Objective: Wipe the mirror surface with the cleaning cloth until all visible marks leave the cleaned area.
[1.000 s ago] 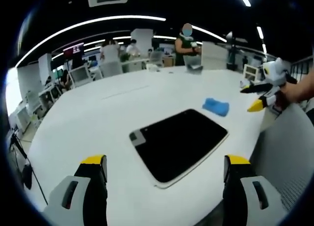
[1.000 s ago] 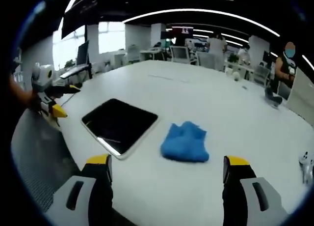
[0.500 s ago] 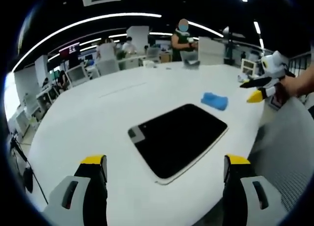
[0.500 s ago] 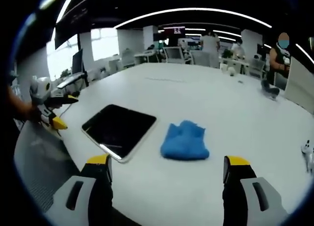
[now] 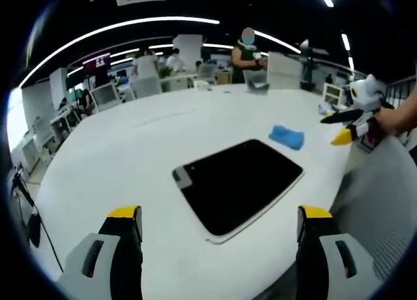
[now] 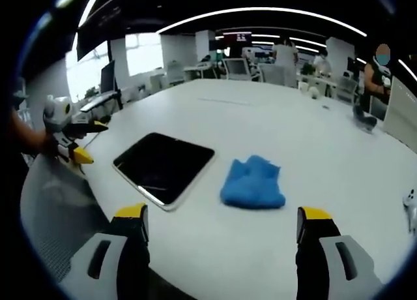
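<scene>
The right tool is hovering with jaws apart and empty, facing the blue cleaning cloth lying straight ahead on the white table. The mirror is lying just left of it. The left tool, also spread, is facing the mirror, farther from the cloth.

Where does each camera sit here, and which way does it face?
Left gripper view: rides the left hand-held gripper, jaws open, facing across the white table at the mirror; the cloth lies beyond, and the right hand-held gripper shows in a hand.
Right gripper view: rides the right hand-held gripper, jaws open, facing the cloth; mirror beside it.
Shared: mirror, cloth, table.
</scene>
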Tool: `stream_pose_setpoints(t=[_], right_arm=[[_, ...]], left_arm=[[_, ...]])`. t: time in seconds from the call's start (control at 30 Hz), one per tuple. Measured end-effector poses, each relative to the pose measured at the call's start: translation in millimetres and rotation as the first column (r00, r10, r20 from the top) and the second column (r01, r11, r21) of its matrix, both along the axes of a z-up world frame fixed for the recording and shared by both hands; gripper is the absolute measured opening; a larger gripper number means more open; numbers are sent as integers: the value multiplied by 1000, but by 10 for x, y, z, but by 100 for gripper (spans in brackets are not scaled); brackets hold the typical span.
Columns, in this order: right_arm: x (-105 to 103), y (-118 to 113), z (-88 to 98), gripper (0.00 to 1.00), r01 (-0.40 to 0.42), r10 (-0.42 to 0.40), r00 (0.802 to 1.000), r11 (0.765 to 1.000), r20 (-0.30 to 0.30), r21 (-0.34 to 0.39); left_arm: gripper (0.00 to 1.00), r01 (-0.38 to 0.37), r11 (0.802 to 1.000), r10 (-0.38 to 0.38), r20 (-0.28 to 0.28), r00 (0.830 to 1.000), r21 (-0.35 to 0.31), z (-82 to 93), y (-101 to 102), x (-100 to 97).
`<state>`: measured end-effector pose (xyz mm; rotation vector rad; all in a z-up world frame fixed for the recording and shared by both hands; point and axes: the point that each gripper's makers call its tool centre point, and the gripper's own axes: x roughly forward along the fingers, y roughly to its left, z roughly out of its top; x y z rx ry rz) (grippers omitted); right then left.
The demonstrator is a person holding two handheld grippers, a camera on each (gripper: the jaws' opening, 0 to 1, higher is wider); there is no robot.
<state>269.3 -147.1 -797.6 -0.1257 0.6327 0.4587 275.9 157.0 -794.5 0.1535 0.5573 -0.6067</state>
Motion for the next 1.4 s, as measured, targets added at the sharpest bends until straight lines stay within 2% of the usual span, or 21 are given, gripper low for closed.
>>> stream_pose_setpoints(t=[0.07,0.23,0.3,0.37,0.43,0.47,0.53,0.6,0.63,0.67,0.8,0.83,0.9,0.97,1.07,1.13,1.17,1.2,1.27,1.33,1.4], right_arm=[[-3,-9,2,92,0,0,1000,1000,-13,-2],[255,-87,268,91,10,-11,999,1000,35,17],[338,-110,302,90,-6,6,1000,1000,5,0],[444,-69,417,89,-30,30,1000,999,-4,46],[332,-51,367,84,-78,79,986,997,-144,16],[324,-40,401,80,-69,72,983,997,-167,20],[401,-51,530,82,-40,44,987,999,-152,29],[442,-24,648,81,-40,45,984,999,-174,34],[411,-8,675,80,-27,37,972,999,-231,48],[402,-50,687,79,-5,12,963,1000,-268,26],[597,-26,889,79,-45,43,968,999,-249,-1],[639,-24,916,79,-93,84,963,995,-255,-24],[769,-4,985,80,-98,91,969,995,-231,-18],[856,48,1028,81,-136,129,962,991,-241,-14],[987,42,1134,81,-172,155,958,984,-240,-52],[1070,2,1141,81,-145,129,962,988,-242,-50],[1033,-35,1094,80,-110,89,951,992,-295,-55],[1027,-31,1085,79,-119,97,948,991,-302,-53],[1068,-19,1042,79,-127,106,954,990,-282,-59],[1098,-63,924,74,-152,117,961,980,-252,-126],[999,-130,745,67,-138,84,949,977,-304,-160]], left_arm=[[99,-3,1000,3,7,1000,10,1,11,7],[99,-4,998,1,34,999,68,2,47,34],[99,-12,997,10,23,1000,74,-19,66,36],[99,-12,997,10,30,1000,80,-18,65,52],[99,21,993,-26,42,999,117,-13,23,18],[99,47,990,-53,40,998,135,-29,-12,13],[99,59,993,-63,33,998,106,-17,-58,0],[100,48,996,-51,33,998,73,7,-49,-3],[100,24,999,-24,9,1000,24,0,-48,-12],[100,6,1000,-6,-28,1000,20,-43,-22,-32],[100,20,999,-20,-11,1000,40,-37,-24,-20],[100,13,999,-12,-6,1000,47,-34,-6,-11],[100,1,1000,-1,2,1000,21,4,-7,7],[100,-36,998,33,62,998,46,81,80,59],[100,-65,997,64,42,997,29,64,128,80],[100,-42,999,41,53,998,23,82,77,58],[100,-29,998,26,54,998,56,65,72,52],[100,-26,998,23,46,999,62,47,66,59],[100,-20,1000,20,29,999,18,40,29,49],[100,-17,1000,17,33,999,17,54,30,35],[100,-19,1000,18,37,999,16,53,25,51]])
